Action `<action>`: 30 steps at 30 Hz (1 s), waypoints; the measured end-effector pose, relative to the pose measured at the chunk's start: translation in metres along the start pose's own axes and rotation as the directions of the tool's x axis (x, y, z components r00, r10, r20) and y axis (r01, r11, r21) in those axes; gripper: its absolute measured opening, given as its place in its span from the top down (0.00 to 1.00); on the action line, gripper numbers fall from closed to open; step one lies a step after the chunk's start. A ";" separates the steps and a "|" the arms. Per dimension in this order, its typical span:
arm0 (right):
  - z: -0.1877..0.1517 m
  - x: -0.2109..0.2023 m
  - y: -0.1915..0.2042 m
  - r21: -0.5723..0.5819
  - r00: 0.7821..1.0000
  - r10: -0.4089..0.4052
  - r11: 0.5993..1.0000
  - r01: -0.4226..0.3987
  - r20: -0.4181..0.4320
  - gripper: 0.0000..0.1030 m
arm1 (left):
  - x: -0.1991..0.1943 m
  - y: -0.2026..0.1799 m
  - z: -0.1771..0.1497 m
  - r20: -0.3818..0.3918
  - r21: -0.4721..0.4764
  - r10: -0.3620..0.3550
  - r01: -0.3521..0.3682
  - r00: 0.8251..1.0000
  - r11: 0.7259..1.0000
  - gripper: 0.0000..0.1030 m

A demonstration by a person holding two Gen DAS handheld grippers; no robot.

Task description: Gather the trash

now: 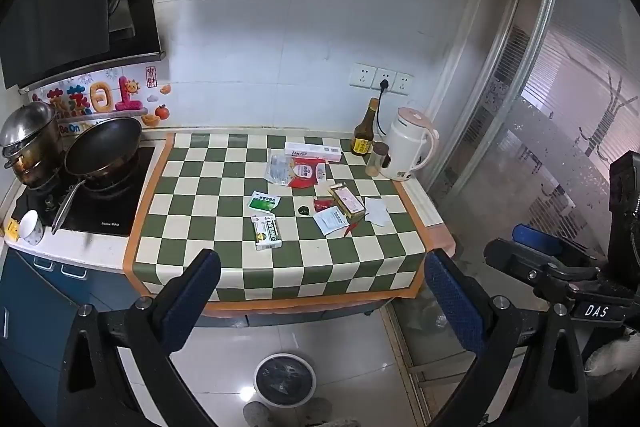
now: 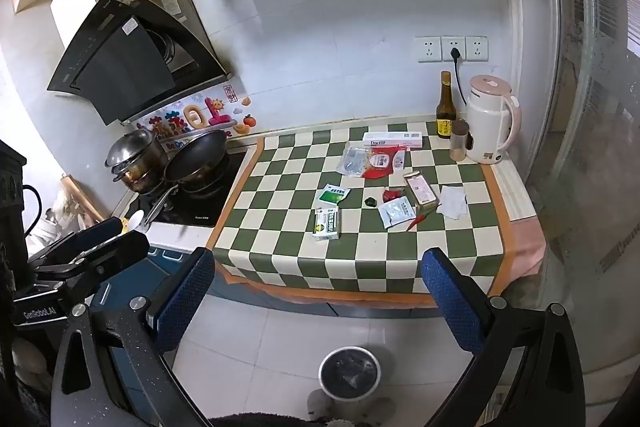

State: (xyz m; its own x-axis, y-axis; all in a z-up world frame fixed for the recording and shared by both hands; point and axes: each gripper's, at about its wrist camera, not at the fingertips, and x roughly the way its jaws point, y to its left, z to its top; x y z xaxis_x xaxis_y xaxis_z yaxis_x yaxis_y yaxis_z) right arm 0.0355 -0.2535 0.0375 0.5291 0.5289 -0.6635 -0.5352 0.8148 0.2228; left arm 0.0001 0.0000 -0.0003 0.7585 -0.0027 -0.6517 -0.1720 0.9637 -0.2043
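Observation:
Trash lies on the green-and-cream checkered countertop [image 1: 224,243]: a green-and-white box [image 1: 267,237], a green packet [image 1: 263,203], a red-and-white pouch [image 1: 307,171], a long white box [image 1: 313,151], a tan box [image 1: 347,202], a white sachet [image 1: 330,220] and crumpled paper [image 1: 377,211]. A round bin [image 1: 285,379] with a black liner stands on the floor below. My left gripper [image 1: 322,303] is open and empty, held back from the counter's front edge. My right gripper [image 2: 320,301] is open and empty, also in front of the counter; the box [image 2: 327,224] and bin [image 2: 349,374] show there.
A stove with a frying pan [image 1: 103,151] and a steel pot [image 1: 30,143] is on the left. A brown bottle [image 1: 363,131], a small jar [image 1: 377,159] and a white kettle [image 1: 411,143] stand at the back right. A glass door [image 1: 560,131] is on the right.

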 end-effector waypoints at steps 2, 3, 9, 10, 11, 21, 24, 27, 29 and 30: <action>0.000 0.000 0.000 -0.003 1.000 0.002 1.000 -0.002 -0.008 0.00 | 0.000 0.000 0.000 -0.004 -0.004 -0.004 0.004 1.000 1.000 0.00; 0.000 0.000 -0.001 -0.003 1.000 -0.001 1.000 0.001 -0.007 0.00 | 0.000 0.001 0.000 -0.005 -0.004 -0.005 0.005 1.000 1.000 0.00; -0.007 0.005 -0.002 0.000 1.000 0.000 1.000 0.000 -0.031 0.00 | 0.005 -0.001 -0.008 -0.018 -0.002 -0.016 0.016 1.000 1.000 0.00; -0.008 0.006 -0.001 0.000 0.999 0.001 1.000 -0.001 -0.033 0.00 | 0.006 -0.002 -0.008 -0.019 -0.002 -0.017 0.017 1.000 1.000 0.00; -0.009 0.007 -0.001 0.000 0.999 0.000 1.000 0.000 -0.033 0.00 | 0.010 -0.002 -0.011 -0.021 -0.001 -0.019 0.019 1.000 1.000 0.00; -0.005 0.024 -0.013 0.017 0.998 0.012 1.000 -0.011 -0.054 0.00 | 0.028 -0.003 -0.002 -0.066 -0.018 -0.039 0.038 0.997 0.999 0.00; -0.004 0.024 -0.013 0.017 0.998 0.011 1.000 -0.010 -0.056 0.00 | 0.030 -0.002 -0.001 -0.074 -0.019 -0.036 0.035 0.997 0.999 0.00; -0.005 0.029 -0.012 0.012 0.998 0.009 1.000 -0.008 -0.062 0.00 | 0.033 -0.002 0.000 -0.076 -0.016 -0.034 0.032 0.997 0.999 0.00; -0.005 0.031 -0.012 0.012 0.998 0.012 1.000 -0.011 -0.064 0.00 | 0.035 0.000 0.001 -0.078 -0.018 -0.034 0.033 0.996 0.999 0.00; -0.006 0.033 -0.011 0.010 0.998 0.011 1.000 -0.011 -0.064 0.00 | 0.034 -0.002 0.002 -0.078 -0.018 -0.034 0.032 0.996 0.999 0.00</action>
State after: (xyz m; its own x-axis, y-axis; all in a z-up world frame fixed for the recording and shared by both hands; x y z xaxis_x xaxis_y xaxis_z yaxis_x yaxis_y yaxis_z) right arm 0.0546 -0.2464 0.0091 0.4795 0.5217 -0.7056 -0.5340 0.8116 0.2371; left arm 0.0277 -0.0015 -0.0210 0.7125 -0.0561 -0.6994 -0.1589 0.9580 -0.2387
